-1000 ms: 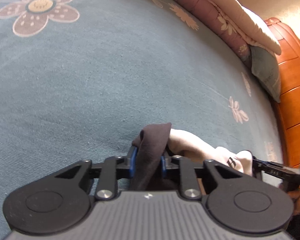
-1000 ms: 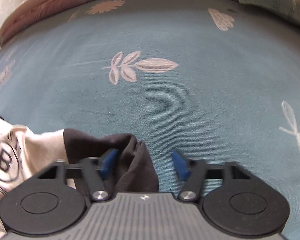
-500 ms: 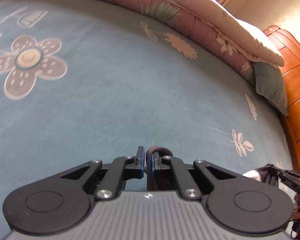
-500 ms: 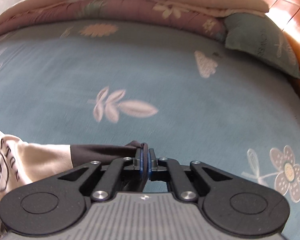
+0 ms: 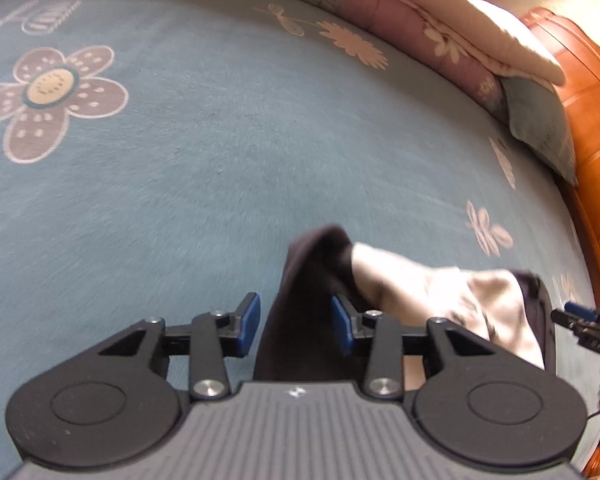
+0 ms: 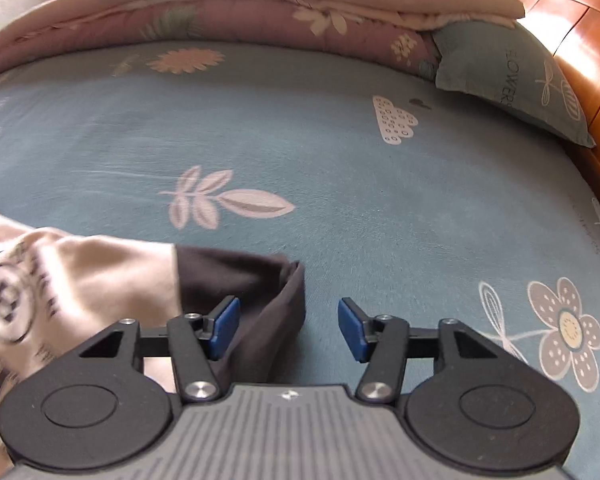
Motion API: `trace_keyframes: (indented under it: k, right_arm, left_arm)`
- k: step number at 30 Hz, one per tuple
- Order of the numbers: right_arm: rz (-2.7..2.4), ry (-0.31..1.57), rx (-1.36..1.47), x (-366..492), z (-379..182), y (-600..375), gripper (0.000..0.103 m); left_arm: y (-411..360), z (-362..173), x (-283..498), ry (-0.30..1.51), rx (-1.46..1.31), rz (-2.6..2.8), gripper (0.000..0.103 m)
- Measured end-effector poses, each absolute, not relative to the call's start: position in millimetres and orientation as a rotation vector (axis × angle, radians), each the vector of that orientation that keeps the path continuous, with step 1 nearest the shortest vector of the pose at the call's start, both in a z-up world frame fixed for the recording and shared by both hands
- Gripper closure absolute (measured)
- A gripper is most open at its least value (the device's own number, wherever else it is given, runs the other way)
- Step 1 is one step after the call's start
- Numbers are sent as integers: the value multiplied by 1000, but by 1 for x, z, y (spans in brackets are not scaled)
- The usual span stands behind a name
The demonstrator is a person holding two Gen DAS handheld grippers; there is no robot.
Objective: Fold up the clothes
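Observation:
A cream top with dark brown sleeves [image 5: 419, 292] lies bunched on the teal bed sheet [image 5: 220, 160]. In the left wrist view a dark sleeve end [image 5: 303, 280] stands up between the blue pads of my left gripper [image 5: 296, 324]. Its jaws are opening and a gap shows at the left pad. In the right wrist view the other dark sleeve [image 6: 256, 284] lies slack against the left pad of my right gripper [image 6: 288, 328]. Those jaws are opening too, wide apart, with bare sheet at the right pad. The cream body with black print [image 6: 60, 288] spreads to the left.
A rolled floral quilt [image 6: 260, 12] runs along the far side of the bed. A teal pillow [image 6: 511, 76] leans on the orange wooden headboard [image 6: 571, 20] at the right. The flower-patterned sheet [image 6: 419, 200] stretches ahead of both grippers.
Half a second ago both grippers were clamped tight on the dark sleeve fabric. Both sets of jaws have since parted, the sleeves sit loose, and both views have lifted slightly.

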State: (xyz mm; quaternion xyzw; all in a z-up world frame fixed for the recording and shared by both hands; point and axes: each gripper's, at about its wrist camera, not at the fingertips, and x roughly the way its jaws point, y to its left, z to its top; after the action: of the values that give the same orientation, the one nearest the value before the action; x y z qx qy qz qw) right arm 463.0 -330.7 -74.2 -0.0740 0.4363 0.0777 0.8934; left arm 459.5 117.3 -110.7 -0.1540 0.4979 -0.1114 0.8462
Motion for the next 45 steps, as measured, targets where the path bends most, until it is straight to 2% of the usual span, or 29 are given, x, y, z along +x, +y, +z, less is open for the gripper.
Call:
trace_keyframes:
  k: [7, 9, 11, 18, 25, 35, 37, 39, 45]
  right_arm:
    - [329, 869, -136, 361, -37, -307, 32]
    - [380, 857, -126, 327, -28, -297, 31]
    - [422, 831, -133, 294, -20, -288, 31]
    - [471, 718, -145, 204, 6, -266, 28]
    - [444, 662, -122, 157, 8, -264, 27]
    - [417, 697, -47, 141, -8, -278, 27]
    - [410, 712, -37, 142, -14, -279, 27]
    - [407, 725, -32, 143, -20, -278, 27]
    - [413, 742, -40, 142, -30, -271, 27]
  left_arm:
    - [118, -82, 356, 962, -294, -332, 56]
    - [117, -82, 328, 945, -329, -380, 39]
    - [116, -83, 300, 929, -364, -429, 29]
    - [101, -71, 235, 818, -283, -402, 29]
    - [116, -97, 217, 882, -603, -403, 29]
    - [117, -151, 200, 964, -883, -353, 31]
    - [112, -154, 203, 967, -894, -351, 33]
    - [106, -156, 205, 976, -891, -352, 43]
    - [92, -162, 213, 994, -864, -349, 46]
